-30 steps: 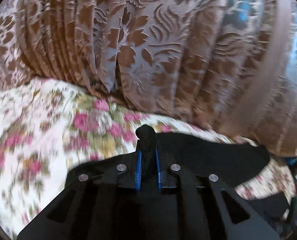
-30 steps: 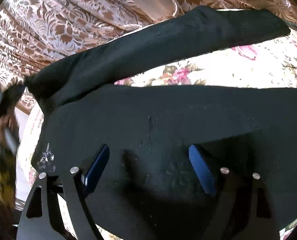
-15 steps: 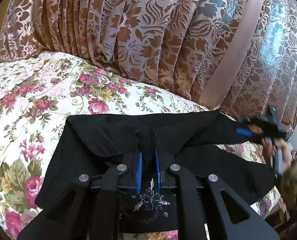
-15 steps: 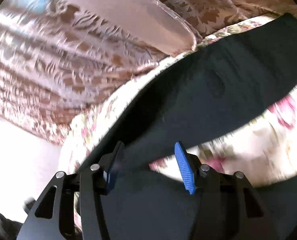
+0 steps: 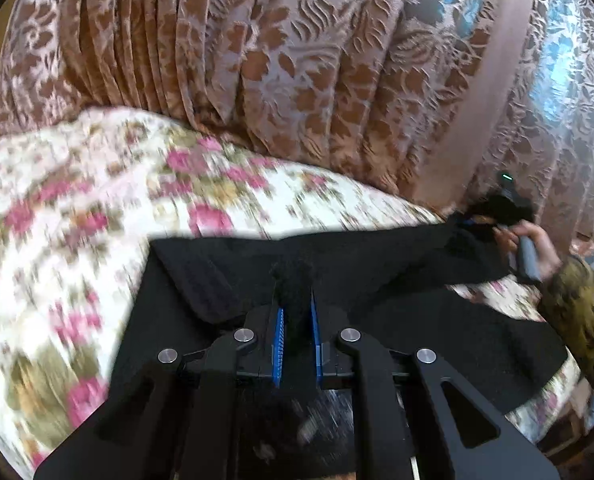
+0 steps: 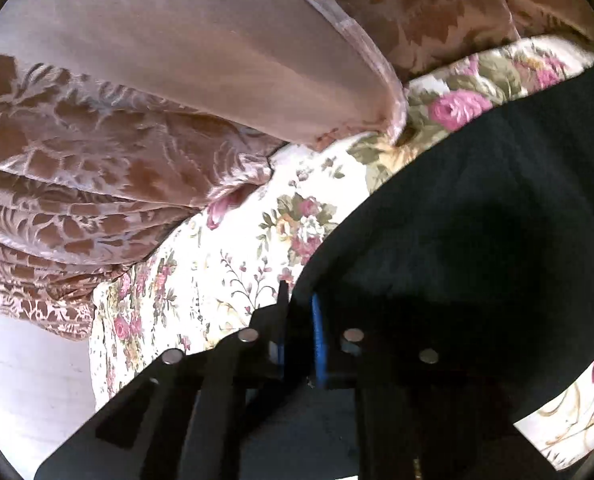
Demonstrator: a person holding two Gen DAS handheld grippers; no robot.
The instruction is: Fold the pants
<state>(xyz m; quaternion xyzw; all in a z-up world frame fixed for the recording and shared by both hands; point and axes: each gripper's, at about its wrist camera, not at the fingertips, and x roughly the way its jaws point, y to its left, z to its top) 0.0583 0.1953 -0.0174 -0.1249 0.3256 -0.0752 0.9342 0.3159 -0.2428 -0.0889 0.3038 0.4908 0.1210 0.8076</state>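
Observation:
Black pants point(image 5: 377, 268) lie across a floral bedspread point(image 5: 77, 216). My left gripper point(image 5: 295, 316) is shut on a bunched fold of the pants near the waist. My right gripper point(image 6: 299, 320) is shut on the end of a pant leg point(image 6: 457, 240) at the bed's edge. In the left wrist view the right gripper point(image 5: 493, 216) shows at the far right, held in a hand with a patterned sleeve, pinching the far end of the stretched leg.
Brown floral curtains point(image 5: 277, 60) hang right behind the bed; they also fill the top left of the right wrist view point(image 6: 97, 140). The bedspread point(image 6: 237, 248) drops off toward a pale floor point(image 6: 29, 380) at lower left.
My right gripper has closed from open onto the end of the pant leg. The left gripper stays shut on the pants and has shifted, with the view blurred by motion.

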